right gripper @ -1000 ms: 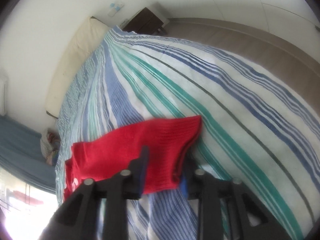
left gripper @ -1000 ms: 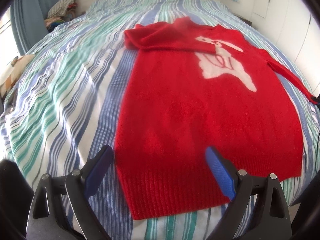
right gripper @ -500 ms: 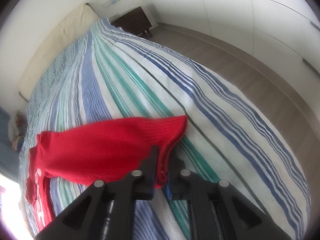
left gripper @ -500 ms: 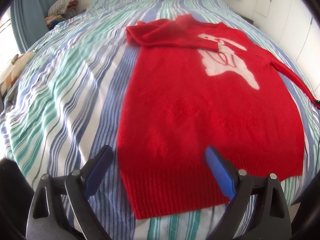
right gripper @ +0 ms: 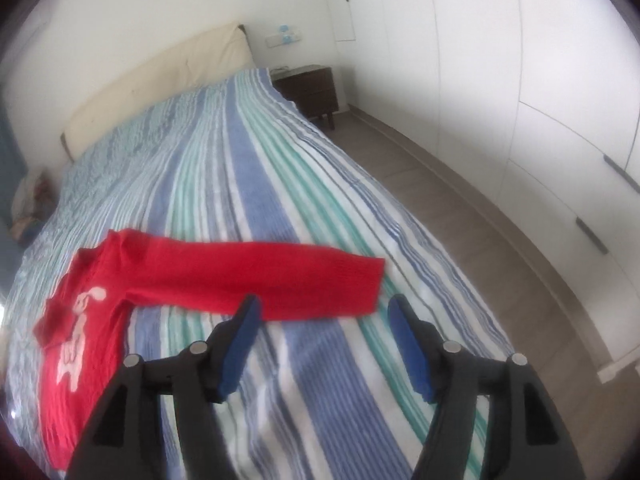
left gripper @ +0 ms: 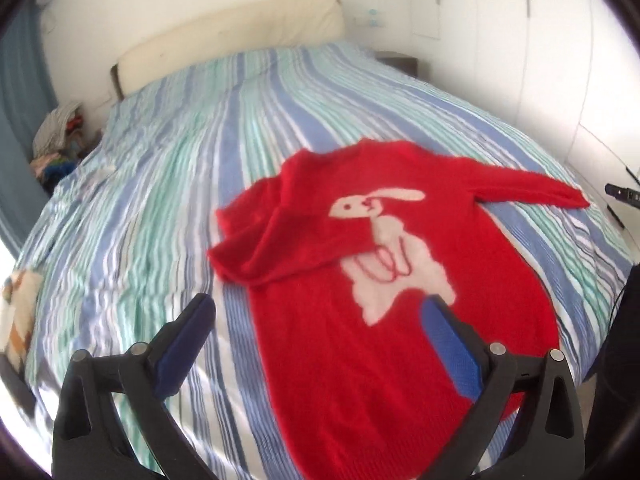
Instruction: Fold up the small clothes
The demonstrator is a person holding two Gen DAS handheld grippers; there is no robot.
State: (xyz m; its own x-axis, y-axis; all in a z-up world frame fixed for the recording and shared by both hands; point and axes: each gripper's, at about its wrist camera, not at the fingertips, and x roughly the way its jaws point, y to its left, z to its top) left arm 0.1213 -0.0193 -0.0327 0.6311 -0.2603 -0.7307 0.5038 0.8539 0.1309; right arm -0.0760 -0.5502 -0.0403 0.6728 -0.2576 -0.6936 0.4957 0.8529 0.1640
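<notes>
A small red sweater (left gripper: 360,340) with a white rabbit on its chest lies flat on the striped bed. Its left sleeve (left gripper: 280,248) is folded across the chest. Its right sleeve (right gripper: 280,276) lies stretched out straight to the side on the bedspread. My left gripper (left gripper: 320,328) is open and empty above the sweater's lower body. My right gripper (right gripper: 322,332) is open and empty just short of the right sleeve's cuff (right gripper: 360,284), not touching it. The sweater's body also shows at the left of the right wrist view (right gripper: 80,328).
The blue, green and white striped bedspread (left gripper: 180,200) covers the bed, with a cream headboard (left gripper: 232,36) behind. A dark nightstand (right gripper: 310,88) and white wardrobe doors (right gripper: 520,80) stand right of the bed. A pile of clothes (left gripper: 56,136) lies at the far left.
My right gripper opened and let go of the right sleeve's cuff, which now lies stretched out on the bed. My left gripper rose and moved up along the sweater, still open.
</notes>
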